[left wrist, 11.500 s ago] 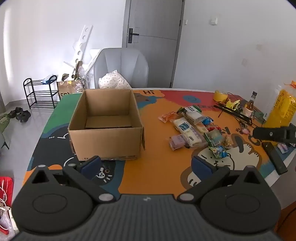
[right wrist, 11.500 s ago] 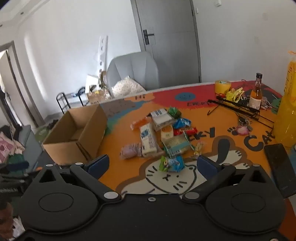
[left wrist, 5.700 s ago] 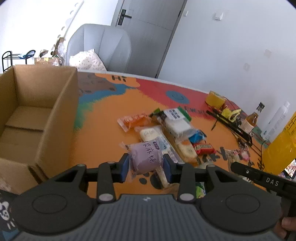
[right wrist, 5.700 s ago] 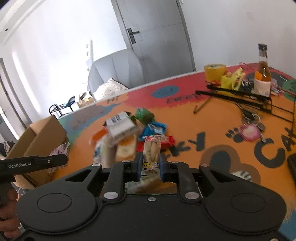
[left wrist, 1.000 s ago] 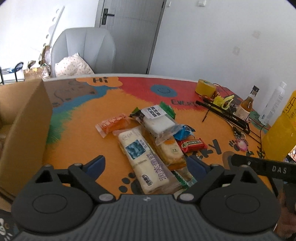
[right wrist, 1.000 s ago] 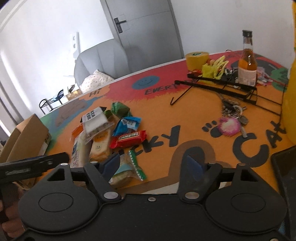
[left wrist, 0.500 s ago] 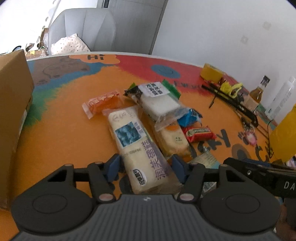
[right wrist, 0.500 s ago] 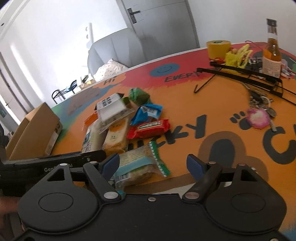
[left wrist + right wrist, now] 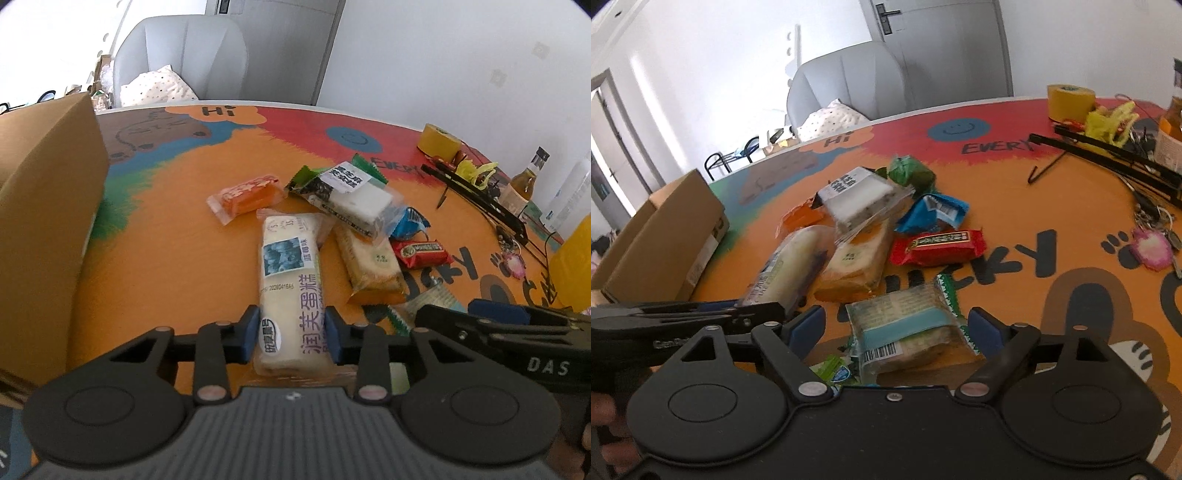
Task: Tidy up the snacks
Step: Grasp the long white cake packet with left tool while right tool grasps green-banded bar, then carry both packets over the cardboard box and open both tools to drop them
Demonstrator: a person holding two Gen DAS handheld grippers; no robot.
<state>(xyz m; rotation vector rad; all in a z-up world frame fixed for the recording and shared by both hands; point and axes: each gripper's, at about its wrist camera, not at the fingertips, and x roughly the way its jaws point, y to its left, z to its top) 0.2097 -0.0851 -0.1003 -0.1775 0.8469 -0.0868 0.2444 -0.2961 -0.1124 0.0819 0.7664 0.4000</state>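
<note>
our left gripper (image 9: 291, 334): closing on long white cake pack (image 9: 290, 280) | our right gripper (image 9: 897, 325): opening around green-edged snack pack (image 9: 908, 328) | cardboard box (image 9: 44, 221) at table's left edge: contents hidden

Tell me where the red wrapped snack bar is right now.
In the right wrist view the red wrapped snack bar lies on the orange tabletop at the pile's right edge, just below the blue snack packet and beside the tan cracker pack.

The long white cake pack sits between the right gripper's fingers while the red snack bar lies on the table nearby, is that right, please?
Not quite: the long white cake pack sits between the left gripper's closing fingers, as the left wrist view shows. The red snack bar does lie nearby on the table.
</note>
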